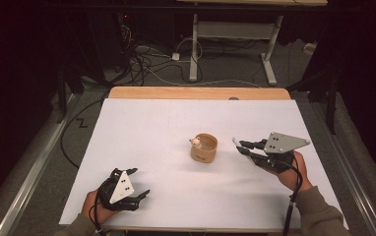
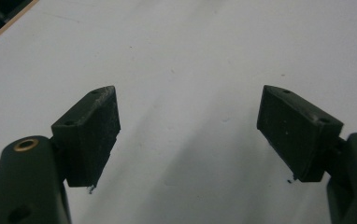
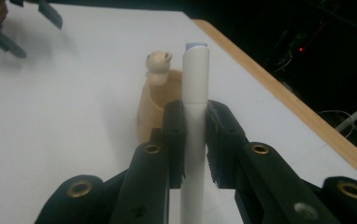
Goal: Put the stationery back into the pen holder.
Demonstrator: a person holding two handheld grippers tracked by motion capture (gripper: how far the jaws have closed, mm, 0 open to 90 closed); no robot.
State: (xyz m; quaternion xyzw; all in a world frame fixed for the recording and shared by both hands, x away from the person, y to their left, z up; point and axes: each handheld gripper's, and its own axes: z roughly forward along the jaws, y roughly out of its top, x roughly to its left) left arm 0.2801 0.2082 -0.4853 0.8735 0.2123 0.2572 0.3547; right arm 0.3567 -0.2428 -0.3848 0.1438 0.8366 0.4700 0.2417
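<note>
The right claw (image 3: 195, 135) is clamped on a white marker pen (image 3: 194, 84), its two black jaws pressing the barrel from either side. The pen stands upright between them, its pale blue-grey end uppermost. Just behind it on the white table (image 3: 64, 140) sits a tan wooden cup (image 3: 152, 112) with a small animal figure (image 3: 158, 65) on its rim. The other claw (image 3: 17, 23) shows at the far upper left.
</note>
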